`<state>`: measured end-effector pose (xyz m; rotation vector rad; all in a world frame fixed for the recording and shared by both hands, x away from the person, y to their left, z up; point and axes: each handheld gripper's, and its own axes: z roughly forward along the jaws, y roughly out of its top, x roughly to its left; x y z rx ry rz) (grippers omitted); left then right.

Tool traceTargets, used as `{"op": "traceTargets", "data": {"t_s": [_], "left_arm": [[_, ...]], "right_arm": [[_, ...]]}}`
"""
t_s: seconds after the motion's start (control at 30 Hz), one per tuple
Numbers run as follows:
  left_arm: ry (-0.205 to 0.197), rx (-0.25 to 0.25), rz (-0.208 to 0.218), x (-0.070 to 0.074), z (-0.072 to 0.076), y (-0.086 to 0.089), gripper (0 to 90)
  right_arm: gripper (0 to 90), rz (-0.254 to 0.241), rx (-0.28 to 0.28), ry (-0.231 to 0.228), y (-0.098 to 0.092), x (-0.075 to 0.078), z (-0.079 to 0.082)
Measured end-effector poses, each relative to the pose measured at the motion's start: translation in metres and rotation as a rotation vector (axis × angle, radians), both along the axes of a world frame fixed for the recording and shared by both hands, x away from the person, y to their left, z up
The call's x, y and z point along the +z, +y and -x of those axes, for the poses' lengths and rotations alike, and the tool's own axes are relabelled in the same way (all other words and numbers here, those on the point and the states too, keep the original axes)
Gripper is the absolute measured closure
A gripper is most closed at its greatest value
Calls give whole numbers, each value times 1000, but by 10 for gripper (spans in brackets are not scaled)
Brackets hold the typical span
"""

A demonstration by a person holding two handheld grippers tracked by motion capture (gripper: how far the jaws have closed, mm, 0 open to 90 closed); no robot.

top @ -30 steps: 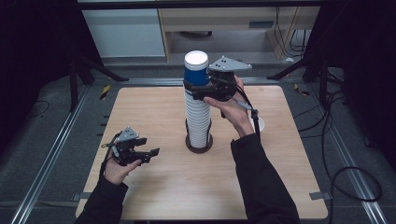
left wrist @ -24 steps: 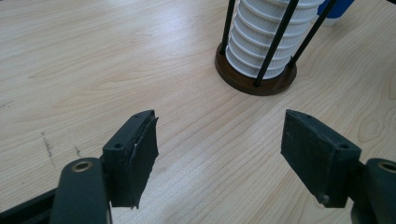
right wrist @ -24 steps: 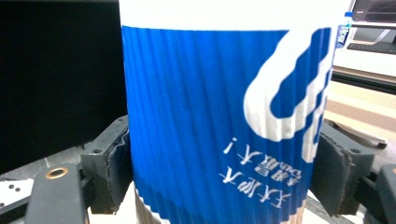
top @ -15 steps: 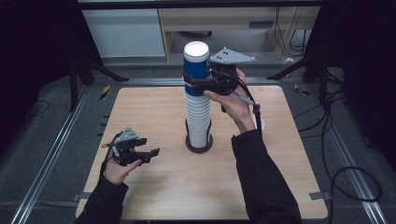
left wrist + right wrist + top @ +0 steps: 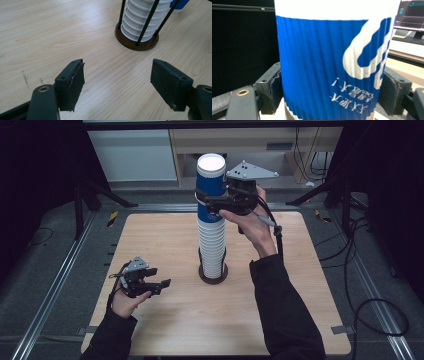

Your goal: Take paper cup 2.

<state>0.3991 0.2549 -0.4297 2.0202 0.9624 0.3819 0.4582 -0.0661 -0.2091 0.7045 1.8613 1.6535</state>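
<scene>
A tall stack of white ribbed paper cups (image 5: 212, 245) stands in a stand of black rods on a round brown base (image 5: 213, 275) at mid-table. My right gripper (image 5: 210, 202) is shut on the blue and white cup (image 5: 209, 185) at the top of the stack, held high. In the right gripper view that blue cup (image 5: 329, 62) sits between the two pads (image 5: 275, 87), which press its sides. My left gripper (image 5: 160, 277) rests low at the table's left, open. Its jaws (image 5: 117, 82) hold nothing and point toward the cup stack (image 5: 141, 17).
The wooden table (image 5: 310, 285) has bare room on every side of the stand. A blue and white object (image 5: 178, 5) lies on the table beyond the brown base (image 5: 136, 43). Dark floor, metal rails and cables surround the table.
My right gripper has risen with the blue cup, which now stands higher above the white stack. The left gripper has stayed put.
</scene>
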Motion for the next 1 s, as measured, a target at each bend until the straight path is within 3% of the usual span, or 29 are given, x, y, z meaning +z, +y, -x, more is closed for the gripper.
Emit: {"op": "traceTargets", "data": {"t_s": [0.3,0.5,0.73,1.0], "left_arm": [[-2,6,6,1,1,1,265],[-6,4,2,2,1,0,266],[-11,-1,3,3,2,0,265],[-10,-7,-2,3,3,-3,265]], "right_arm": [[200,-5,-19,-29,-17,8,11],[200,10,-39,-38,-34,5,23],[200,11,-64,-29,-61,-13,37],[200,18,-77,12,-86,-42,47]]}}
